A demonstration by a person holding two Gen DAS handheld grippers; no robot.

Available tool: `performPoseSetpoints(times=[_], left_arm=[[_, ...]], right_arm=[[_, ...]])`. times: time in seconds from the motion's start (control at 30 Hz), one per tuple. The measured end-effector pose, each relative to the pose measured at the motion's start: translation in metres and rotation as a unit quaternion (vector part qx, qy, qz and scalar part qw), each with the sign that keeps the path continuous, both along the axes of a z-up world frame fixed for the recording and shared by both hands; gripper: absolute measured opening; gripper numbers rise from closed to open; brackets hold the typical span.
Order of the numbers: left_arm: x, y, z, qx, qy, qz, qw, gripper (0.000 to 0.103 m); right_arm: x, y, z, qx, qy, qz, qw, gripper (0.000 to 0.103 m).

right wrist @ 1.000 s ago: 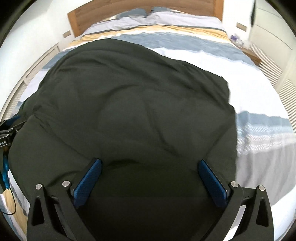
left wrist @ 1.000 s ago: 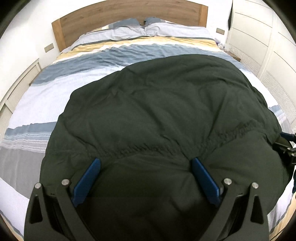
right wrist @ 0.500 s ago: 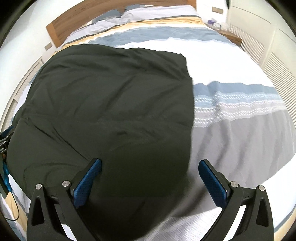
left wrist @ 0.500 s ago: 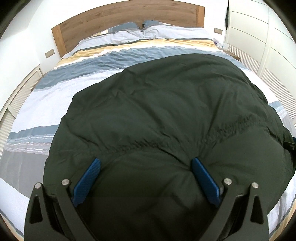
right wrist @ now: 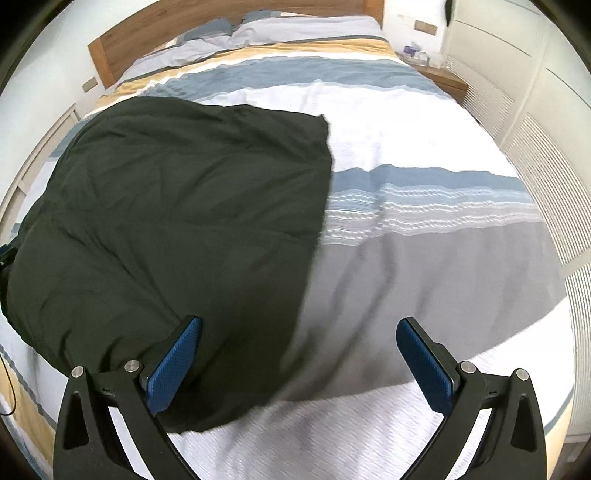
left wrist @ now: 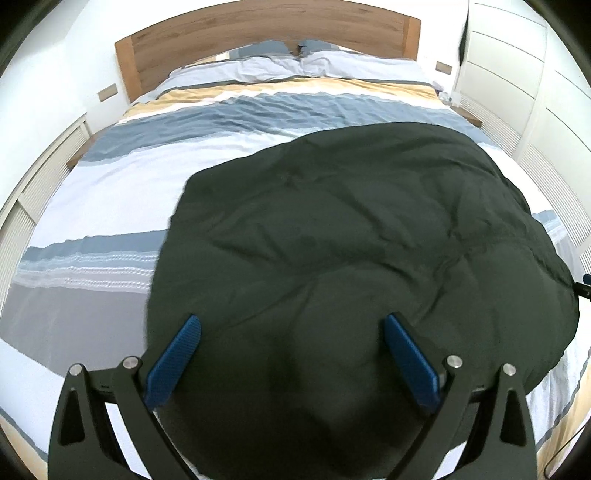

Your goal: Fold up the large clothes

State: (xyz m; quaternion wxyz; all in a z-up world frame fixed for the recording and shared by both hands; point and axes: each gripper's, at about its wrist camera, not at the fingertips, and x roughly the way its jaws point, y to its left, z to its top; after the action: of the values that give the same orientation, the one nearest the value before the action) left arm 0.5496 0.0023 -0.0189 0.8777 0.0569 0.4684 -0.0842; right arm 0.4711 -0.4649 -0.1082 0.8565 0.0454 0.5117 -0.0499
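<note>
A large dark green padded garment (left wrist: 351, 251) lies spread on the striped bed cover (left wrist: 110, 206). It also shows in the right wrist view (right wrist: 177, 221), filling the left half. My left gripper (left wrist: 291, 354) is open and empty, with its blue pads above the garment's near part. My right gripper (right wrist: 299, 354) is open and empty; its left pad (right wrist: 173, 362) is over the garment's near right edge, its right pad (right wrist: 424, 369) over the bare grey stripe of the cover (right wrist: 424, 277).
A wooden headboard (left wrist: 266, 33) and pillows (left wrist: 295, 66) are at the far end. White louvred cupboards (right wrist: 546, 177) run along the right side, with a bedside table (right wrist: 443, 79). A low white unit (left wrist: 40, 177) stands on the left.
Both grippers have drawn apart: the left view has shifted left, the right view right, so more bare cover shows beside the garment. Both grippers stay open.
</note>
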Motion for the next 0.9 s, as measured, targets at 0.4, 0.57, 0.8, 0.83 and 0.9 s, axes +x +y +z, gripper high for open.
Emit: performPoseSetpoints(times=[0.4, 0.57, 0.8, 0.83, 0.9], left_arm=[[-0.01, 0.08, 0.003, -0.002, 0.039, 0.062, 0.9973, 0.102], [0.0, 0.098, 0.009, -0.063, 0.041, 0.055, 0.9957, 0.101], [0.007, 0.118, 0.02, -0.171, 0.056, 0.013, 0.9836, 0.101], [0.009, 0.121, 0.019, -0.176, 0.06, 0.016, 0.9825, 0.101], [0.02, 0.134, 0.008, -0.207, 0.08, 0.033, 0.9746, 0.101]], right_arm=[[-0.017, -0.037, 0.011, 0.014, -0.004, -0.037, 0.999, 0.102], [-0.011, -0.051, 0.011, 0.083, -0.015, -0.051, 0.995, 0.102], [0.015, -0.053, 0.002, 0.151, -0.013, -0.047, 0.987, 0.102], [0.018, -0.052, 0.0, 0.156, -0.012, -0.045, 0.987, 0.102], [0.024, -0.052, -0.006, 0.178, -0.007, -0.042, 0.983, 0.102]])
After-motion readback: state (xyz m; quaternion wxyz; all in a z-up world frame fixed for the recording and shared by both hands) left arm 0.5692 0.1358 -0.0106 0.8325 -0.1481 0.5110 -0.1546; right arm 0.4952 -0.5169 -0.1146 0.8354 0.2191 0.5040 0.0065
